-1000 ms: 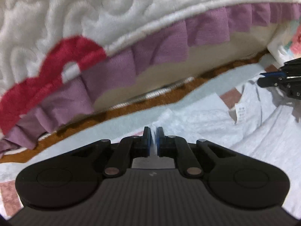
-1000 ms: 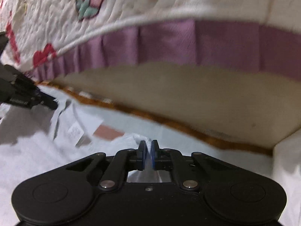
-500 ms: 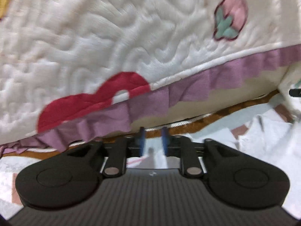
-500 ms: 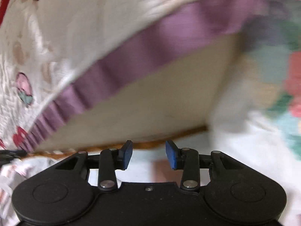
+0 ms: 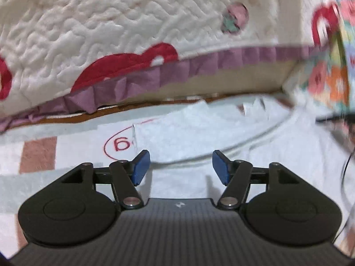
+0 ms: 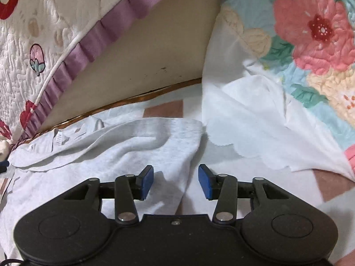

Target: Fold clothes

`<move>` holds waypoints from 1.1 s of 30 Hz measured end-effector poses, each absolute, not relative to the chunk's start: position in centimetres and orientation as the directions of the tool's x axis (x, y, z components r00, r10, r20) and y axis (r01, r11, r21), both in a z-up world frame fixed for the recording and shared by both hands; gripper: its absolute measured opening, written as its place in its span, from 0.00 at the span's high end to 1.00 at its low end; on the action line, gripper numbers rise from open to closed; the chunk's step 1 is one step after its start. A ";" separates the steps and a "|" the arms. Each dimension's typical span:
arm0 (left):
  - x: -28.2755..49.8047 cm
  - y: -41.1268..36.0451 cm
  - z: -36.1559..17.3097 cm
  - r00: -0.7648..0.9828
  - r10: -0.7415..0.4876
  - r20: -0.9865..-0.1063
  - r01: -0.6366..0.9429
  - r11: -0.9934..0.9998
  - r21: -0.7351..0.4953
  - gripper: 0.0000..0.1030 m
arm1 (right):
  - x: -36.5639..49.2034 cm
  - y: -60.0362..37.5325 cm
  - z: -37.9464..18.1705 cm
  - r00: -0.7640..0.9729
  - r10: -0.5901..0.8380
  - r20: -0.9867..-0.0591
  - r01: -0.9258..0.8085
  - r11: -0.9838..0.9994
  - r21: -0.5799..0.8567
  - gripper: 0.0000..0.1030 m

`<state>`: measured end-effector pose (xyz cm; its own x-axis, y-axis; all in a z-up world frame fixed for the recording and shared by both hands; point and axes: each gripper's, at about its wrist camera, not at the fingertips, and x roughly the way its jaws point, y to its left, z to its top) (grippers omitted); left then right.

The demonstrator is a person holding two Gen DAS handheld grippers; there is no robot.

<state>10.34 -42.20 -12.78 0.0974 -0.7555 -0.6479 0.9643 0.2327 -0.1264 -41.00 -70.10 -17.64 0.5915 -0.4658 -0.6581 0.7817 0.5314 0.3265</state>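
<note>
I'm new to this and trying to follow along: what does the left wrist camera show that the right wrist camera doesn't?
Only the left view shows the red circled number printed on the mat. Only the right view shows the big pink flower on the floral quilt and the garment's small label. Both show the light grey garment lying flat, the purple ruffle, and an open gripper: left gripper, right gripper.

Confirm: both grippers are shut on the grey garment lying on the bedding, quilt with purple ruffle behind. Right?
Not quite. Both are open: the left gripper in the left wrist view and the right gripper in the right wrist view show blue fingers spread apart, gripping nothing. The grey garment lies on the bedding, with the quilt's purple ruffle behind.
</note>
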 end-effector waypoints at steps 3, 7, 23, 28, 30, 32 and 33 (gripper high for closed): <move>11.2 -43.0 -13.5 0.125 -0.732 -0.670 0.933 0.316 -0.170 0.35 | -39.8 -70.1 -18.0 0.595 -0.482 -0.643 0.782 0.533 0.324 0.45; 12.0 -43.9 -13.6 0.172 -0.715 -0.678 0.889 0.409 -0.206 0.33 | -38.1 -70.4 -18.2 0.568 -0.520 -0.638 0.799 0.535 0.275 0.45; 10.1 -46.0 -11.1 0.354 -0.677 -0.646 0.887 0.462 0.002 0.95 | -38.7 -69.8 -18.3 0.515 -0.634 -0.576 0.837 0.517 0.179 0.91; 9.8 -45.9 -12.9 0.345 -0.637 -0.689 0.906 0.418 0.067 0.51 | -39.1 -70.2 -18.4 0.457 -0.654 -0.603 0.876 0.450 0.175 0.84; 8.6 -45.1 -13.5 0.320 -0.647 -0.693 0.930 0.355 0.098 0.43 | -39.4 -70.2 -18.5 0.454 -0.648 -0.612 0.881 0.428 0.200 0.82; 7.5 -43.9 -13.7 0.289 -0.676 -0.677 0.950 0.291 0.115 0.42 | -39.6 -69.9 -18.5 0.481 -0.625 -0.616 0.868 0.438 0.234 0.77; 7.0 -43.6 -13.6 0.285 -0.684 -0.672 0.955 0.266 0.134 0.41 | -39.6 -69.6 -18.5 0.489 -0.613 -0.620 0.863 0.445 0.241 0.73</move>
